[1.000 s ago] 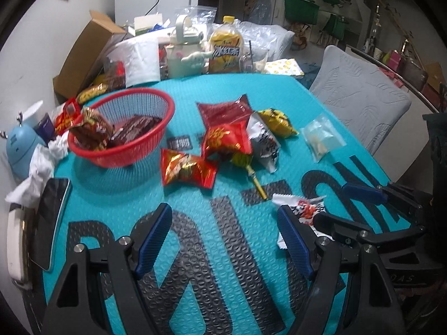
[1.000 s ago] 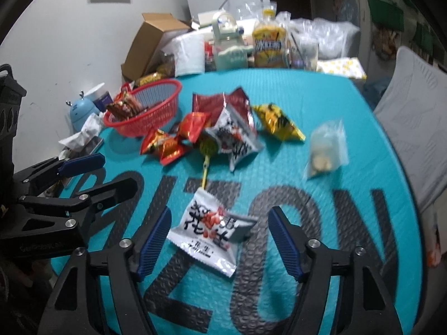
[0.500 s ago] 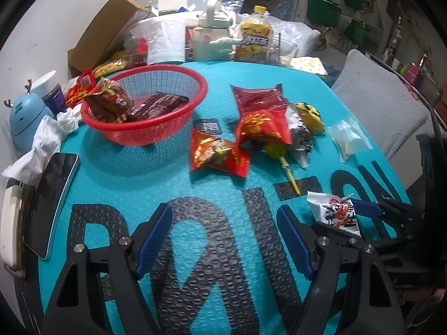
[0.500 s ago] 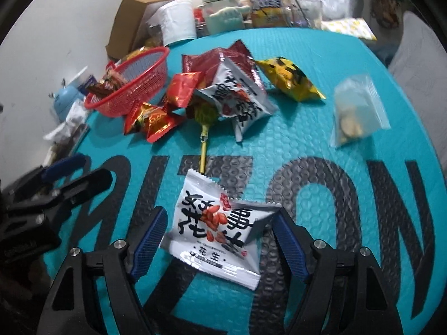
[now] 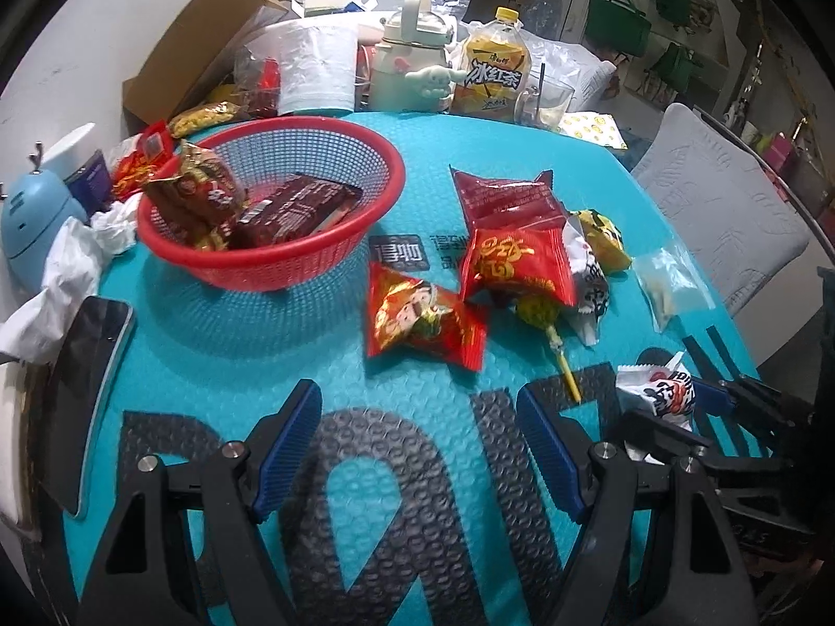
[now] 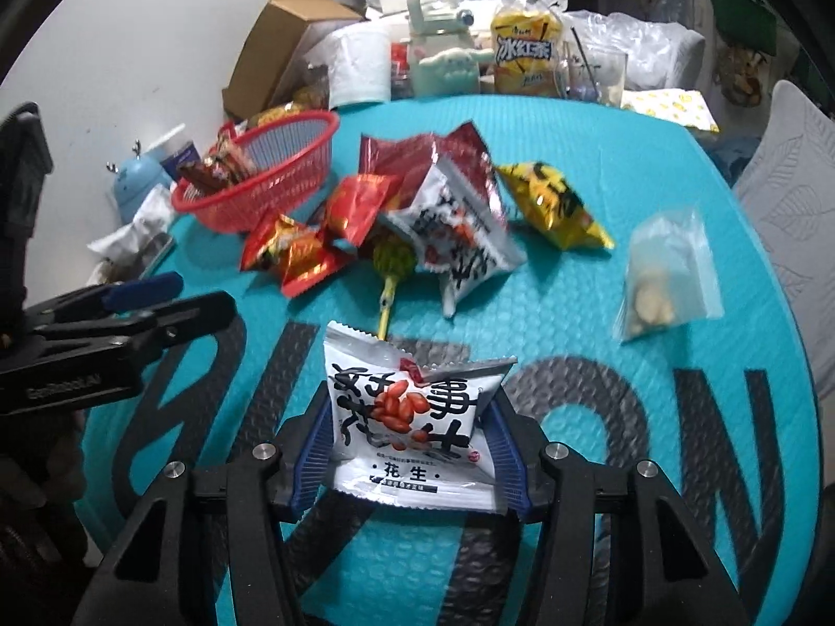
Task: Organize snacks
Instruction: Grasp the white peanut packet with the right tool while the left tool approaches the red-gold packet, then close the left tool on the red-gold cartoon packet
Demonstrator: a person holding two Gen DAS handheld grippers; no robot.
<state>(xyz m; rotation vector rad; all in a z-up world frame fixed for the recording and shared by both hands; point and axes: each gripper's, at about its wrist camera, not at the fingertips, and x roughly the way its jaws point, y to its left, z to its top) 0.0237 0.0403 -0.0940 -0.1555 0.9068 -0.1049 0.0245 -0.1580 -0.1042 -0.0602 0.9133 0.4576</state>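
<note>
A white peanut packet [image 6: 412, 417] lies on the teal mat [image 6: 574, 354]. My right gripper [image 6: 409, 407] is closing on it, and both blue pads touch its sides and crumple it. The left wrist view catches that packet [image 5: 660, 396] at the far right. My left gripper [image 5: 417, 401] hangs open above the mat with nothing between its fingers. Ahead of it stands a red basket [image 5: 292, 255] holding a few dark snack packs. A red packet [image 5: 422, 323] and a pile of red, white and yellow packets [image 5: 514, 261] with a lollipop [image 5: 543, 313] lie to the basket's right.
A phone [image 5: 83, 360], crumpled tissue [image 5: 68, 271] and a blue gadget [image 5: 31, 219] line the mat's left edge. Behind the mat stand a cardboard box [image 5: 209, 36], tissue roll [image 5: 315, 70], kettle [image 5: 407, 68] and tea bottle [image 5: 493, 78]. A clear bag [image 6: 668, 276] lies right; a grey chair [image 5: 725, 198] stands beside the table.
The right jaws have closed in from both sides onto the white packet. My left gripper has drifted forward and lower toward the basket and the pile, still open.
</note>
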